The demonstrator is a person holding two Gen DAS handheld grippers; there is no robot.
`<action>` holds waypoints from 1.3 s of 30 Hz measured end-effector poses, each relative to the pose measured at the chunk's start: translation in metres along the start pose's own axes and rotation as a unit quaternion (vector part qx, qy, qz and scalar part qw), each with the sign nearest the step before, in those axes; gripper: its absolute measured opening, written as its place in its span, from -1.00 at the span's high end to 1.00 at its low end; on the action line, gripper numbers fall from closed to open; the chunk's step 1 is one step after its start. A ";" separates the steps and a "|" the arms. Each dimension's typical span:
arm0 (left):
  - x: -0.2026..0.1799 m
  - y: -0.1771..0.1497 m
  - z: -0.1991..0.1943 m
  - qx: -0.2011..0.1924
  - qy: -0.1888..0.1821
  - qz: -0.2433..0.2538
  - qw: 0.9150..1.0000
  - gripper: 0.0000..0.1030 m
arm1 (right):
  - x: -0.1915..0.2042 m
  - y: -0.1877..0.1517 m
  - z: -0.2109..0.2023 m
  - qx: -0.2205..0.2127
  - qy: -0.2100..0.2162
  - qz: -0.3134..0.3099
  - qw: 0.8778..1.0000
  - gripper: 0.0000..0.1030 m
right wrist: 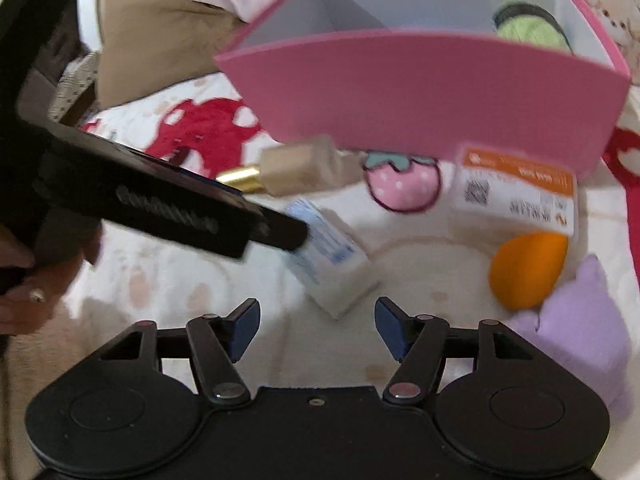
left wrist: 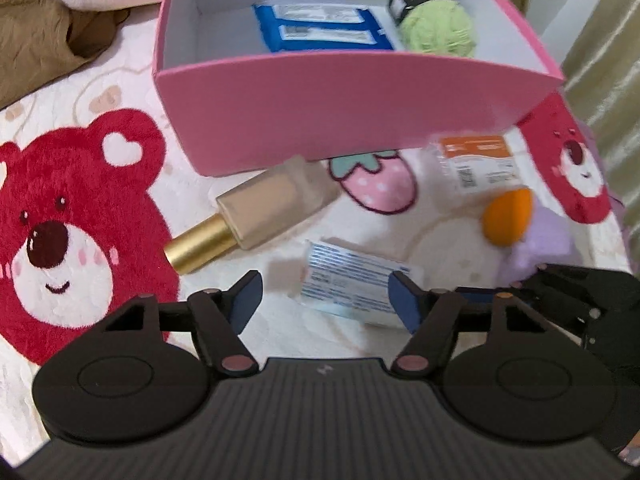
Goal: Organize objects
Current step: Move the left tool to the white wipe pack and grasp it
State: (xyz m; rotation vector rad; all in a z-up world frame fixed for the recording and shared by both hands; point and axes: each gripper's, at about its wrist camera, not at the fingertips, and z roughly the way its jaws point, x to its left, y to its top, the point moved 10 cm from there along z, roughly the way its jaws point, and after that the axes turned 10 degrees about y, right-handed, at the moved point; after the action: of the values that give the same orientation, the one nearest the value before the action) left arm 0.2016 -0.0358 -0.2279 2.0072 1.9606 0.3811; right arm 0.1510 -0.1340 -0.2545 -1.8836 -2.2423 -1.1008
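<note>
The left gripper [left wrist: 326,294] is pointing steeply down, jaws standing apart with nothing pressed between the pads. The right gripper [right wrist: 316,320] is angling down beside it, likewise parted. A hand [right wrist: 28,300] is gripping the left tool.

Bear-print blanket [left wrist: 120,80] (fluffy): pink box [left wrist: 340,108], gold-capped bottle [left wrist: 260,212], orange sponge [left wrist: 508,216], 2 packets.

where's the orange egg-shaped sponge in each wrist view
Left wrist view: the orange sponge lies right of centre on the blanket, below the orange-and-white packet, against the purple plush.
Right wrist view: the sponge lies at lower right, again below the packet, beside the plush.
Shared landmark: the pink box, standing behind it in both views.
</note>
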 end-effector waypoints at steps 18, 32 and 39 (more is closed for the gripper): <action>-0.007 -0.014 0.022 0.065 -0.093 -0.116 0.987 0.31 | -0.001 0.001 0.008 -0.037 -0.028 -0.014 0.999 -0.43; -0.010 -0.009 0.022 0.047 -0.072 -0.119 0.989 0.34 | 0.006 -0.012 0.017 -0.043 -0.108 -0.056 0.992 -0.56; -0.018 -0.019 0.016 0.056 -0.086 -0.124 0.987 0.34 | 0.008 -0.011 0.010 -0.047 -0.111 -0.065 0.991 -0.06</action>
State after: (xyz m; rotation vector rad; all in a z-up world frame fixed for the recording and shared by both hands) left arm 0.1900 -0.0541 -0.2495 1.7629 2.1272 0.0382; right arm 0.1430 -0.1221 -0.2642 -2.0138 -2.5055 -1.0780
